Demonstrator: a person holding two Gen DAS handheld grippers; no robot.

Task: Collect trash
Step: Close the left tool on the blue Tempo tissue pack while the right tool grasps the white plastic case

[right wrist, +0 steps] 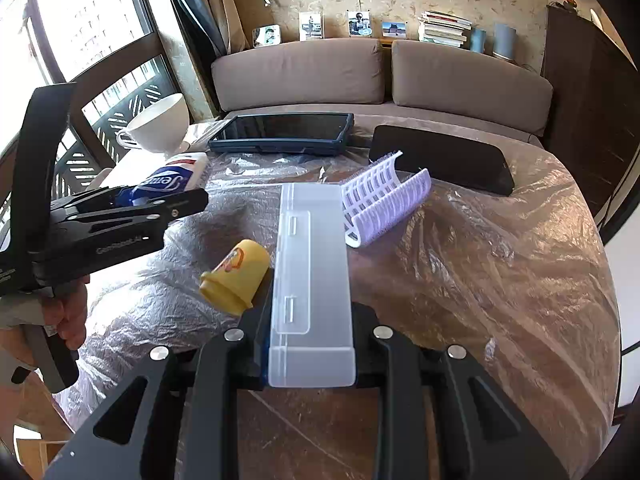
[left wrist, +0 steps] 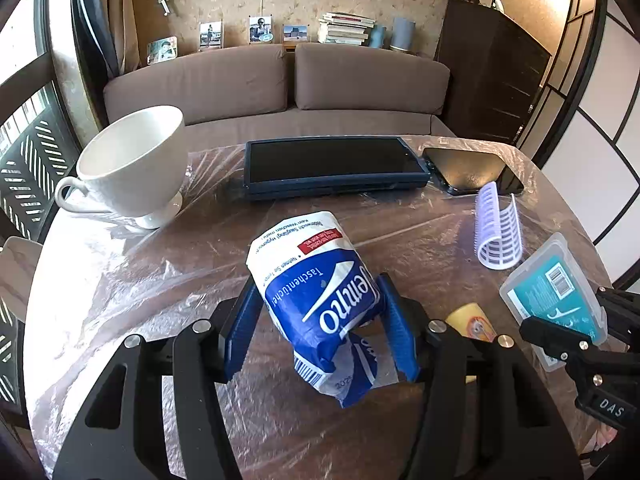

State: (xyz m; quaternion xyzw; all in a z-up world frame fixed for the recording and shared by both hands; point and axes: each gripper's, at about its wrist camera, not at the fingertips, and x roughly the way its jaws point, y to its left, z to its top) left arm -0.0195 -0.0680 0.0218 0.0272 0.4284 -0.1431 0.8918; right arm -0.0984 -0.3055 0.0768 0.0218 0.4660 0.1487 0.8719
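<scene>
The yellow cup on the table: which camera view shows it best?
The right wrist view: the yellow cup lies on its side, wholly visible, beside the clear plastic case. In the left wrist view only part of it shows, behind the left gripper.

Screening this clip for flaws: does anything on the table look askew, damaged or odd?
Yes. The white cup tilts on its foot. The purple hair curler lies split open. The tissue pack in the left gripper is crumpled.

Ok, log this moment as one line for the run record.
left gripper: shut on tissue pack | right gripper: shut on plastic case | yellow cup: on table, uncollected
</scene>
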